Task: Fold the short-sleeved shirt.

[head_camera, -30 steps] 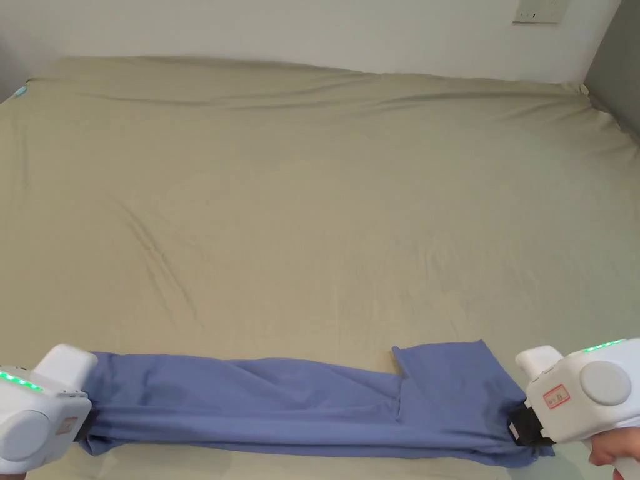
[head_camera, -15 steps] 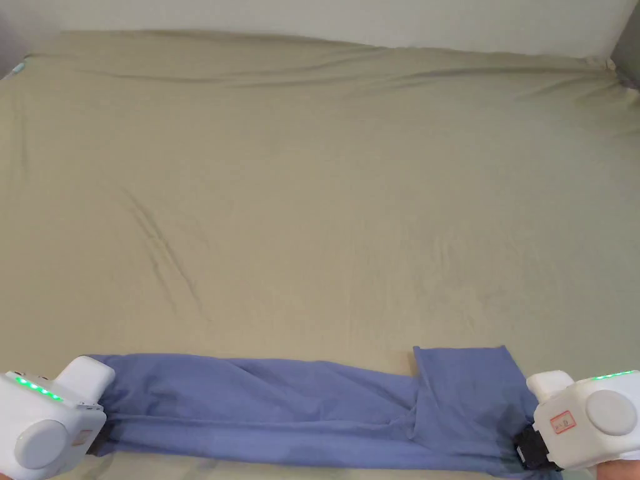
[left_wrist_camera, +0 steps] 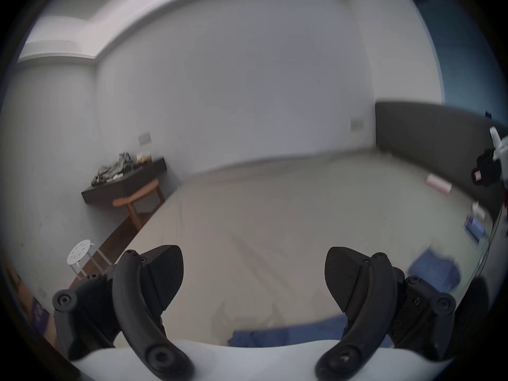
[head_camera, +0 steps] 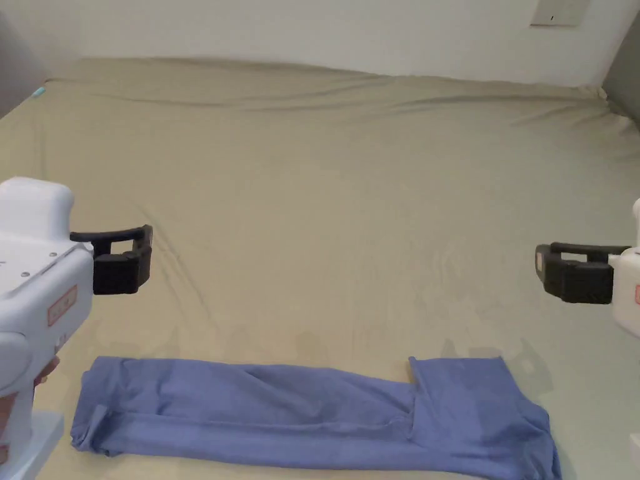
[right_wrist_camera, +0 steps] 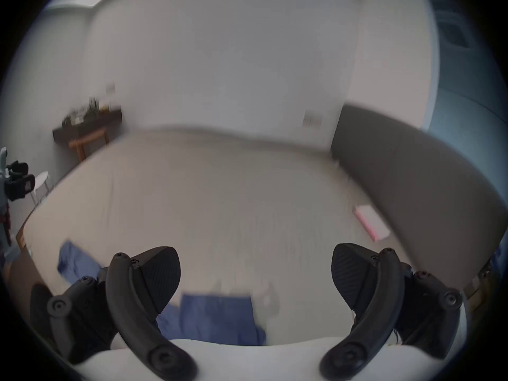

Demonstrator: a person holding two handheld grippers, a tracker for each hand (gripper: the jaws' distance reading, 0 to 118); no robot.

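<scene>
Grippers hang above a bed [head_camera: 325, 206] on which a blue short-sleeved shirt [head_camera: 300, 415] lies folded into a long narrow strip. At nine o'clock in the head view, the left gripper [head_camera: 122, 259] is raised over the sheet with nothing in it; its own view shows its jaws spread wide, bare sheet between them and a sliver of blue cloth below at six o'clock. The shirt runs flat across the near edge of the bed, from about seven o'clock to five o'clock, with a sleeve [head_camera: 462, 390] lapped squarely over its right end. At three o'clock the right gripper [head_camera: 572, 275] hovers clear of the cloth; its own view shows its jaws equally far apart and empty, the blue sleeve panel beneath them. Beyond, at the far right of the bed by the grey headboard [right_wrist_camera: 412, 183], a small pink object [right_wrist_camera: 371, 223] lies well apart from the work. By the look of it, the lengthwise folds are done and the strip has been laid down; what seems left is to bring one end over the other, shortening the band into a compact bundle.
</scene>
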